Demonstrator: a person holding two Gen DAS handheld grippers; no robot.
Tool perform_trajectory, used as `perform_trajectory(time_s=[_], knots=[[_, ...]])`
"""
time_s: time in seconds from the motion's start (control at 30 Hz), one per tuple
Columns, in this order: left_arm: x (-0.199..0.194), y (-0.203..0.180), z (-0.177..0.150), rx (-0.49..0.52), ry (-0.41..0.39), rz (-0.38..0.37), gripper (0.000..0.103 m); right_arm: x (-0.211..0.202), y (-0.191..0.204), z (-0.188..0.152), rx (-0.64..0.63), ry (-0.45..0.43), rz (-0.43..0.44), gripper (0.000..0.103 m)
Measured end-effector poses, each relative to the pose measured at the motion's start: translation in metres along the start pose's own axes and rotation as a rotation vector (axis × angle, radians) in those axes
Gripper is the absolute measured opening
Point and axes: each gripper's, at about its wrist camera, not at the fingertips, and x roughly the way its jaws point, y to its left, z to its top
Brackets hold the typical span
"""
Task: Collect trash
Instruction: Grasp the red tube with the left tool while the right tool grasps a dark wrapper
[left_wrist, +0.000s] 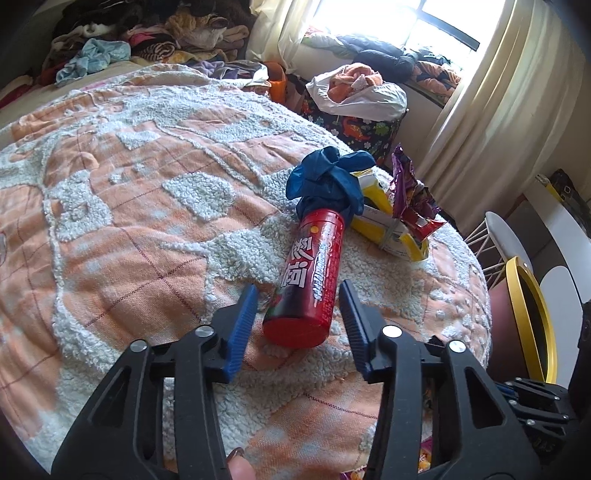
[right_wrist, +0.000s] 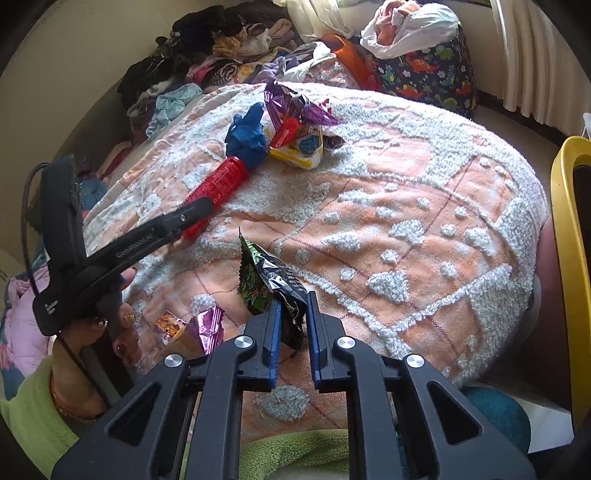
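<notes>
A red bottle (left_wrist: 306, 280) lies on the orange and white bedspread (left_wrist: 129, 192), with a crumpled blue glove (left_wrist: 328, 181) at its far end. My left gripper (left_wrist: 297, 293) is open, its fingers on either side of the bottle's near end. Behind lie a yellow carton (left_wrist: 384, 218) and purple and red wrappers (left_wrist: 410, 192). My right gripper (right_wrist: 293, 301) is shut on a green and black snack wrapper (right_wrist: 266, 280) just above the bed. The right wrist view also shows the bottle (right_wrist: 221, 184), the glove (right_wrist: 247, 134) and the left gripper (right_wrist: 195, 212).
A purple foil wrapper (right_wrist: 207, 328) and an orange packet (right_wrist: 170, 323) lie near the bed's edge. Piled clothes (left_wrist: 147, 37) crowd the far end. A dinosaur-print bin (right_wrist: 428, 74) with a white bag stands by the curtain. A yellow-rimmed container (left_wrist: 532, 317) stands at the right.
</notes>
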Motion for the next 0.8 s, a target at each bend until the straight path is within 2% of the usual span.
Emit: perform_trajectory(time_s=[0.37,0.8], knots=[[-0.014,-0.005,-0.003,0.003,-0.031,-0.028,0.027,-0.021,-0.001,0.001,-0.024,-0.080,-0.053,0.011],[-0.043,-0.019,-0.001,0.030,-0.091,-0.045,0.023,-0.043,-0.007,0.004,-0.017,-0.143,-0.056,0.010]])
